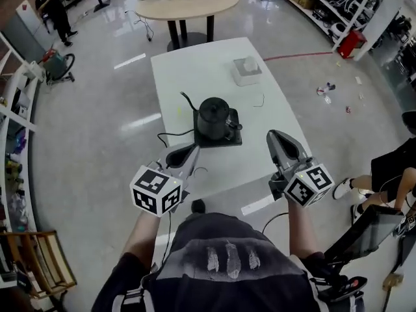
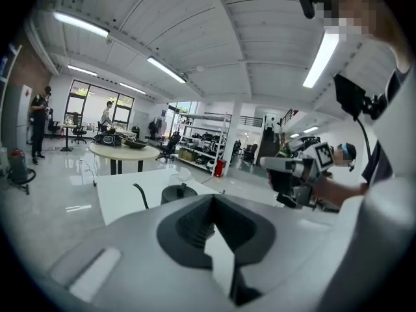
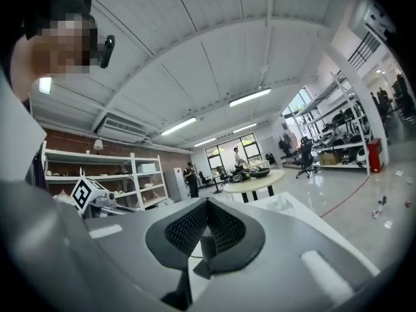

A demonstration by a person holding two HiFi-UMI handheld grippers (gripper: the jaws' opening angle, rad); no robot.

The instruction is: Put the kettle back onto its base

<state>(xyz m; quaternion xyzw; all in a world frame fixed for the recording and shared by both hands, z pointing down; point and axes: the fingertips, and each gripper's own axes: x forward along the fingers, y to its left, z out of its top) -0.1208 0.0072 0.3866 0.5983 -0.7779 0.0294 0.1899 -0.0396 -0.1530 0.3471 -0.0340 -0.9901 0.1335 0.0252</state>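
A black gooseneck kettle [image 1: 212,117] stands upright on its flat black base [image 1: 229,139] in the middle of the white table [image 1: 195,70]. Its lid and thin spout also show in the left gripper view as the kettle [image 2: 177,192] just beyond the jaws. My left gripper [image 1: 188,153] hovers over the table's near edge, left of the base, shut with nothing in it. My right gripper [image 1: 278,138] is raised to the right of the base, shut and empty. Neither gripper touches the kettle.
A white box [image 1: 247,70] sits on the far part of the table. A black cord [image 1: 170,135] runs left from the base. A round table [image 1: 188,2] stands behind, and a seated person [image 1: 390,168] is at the right. Shelving [image 1: 16,174] lines the left wall.
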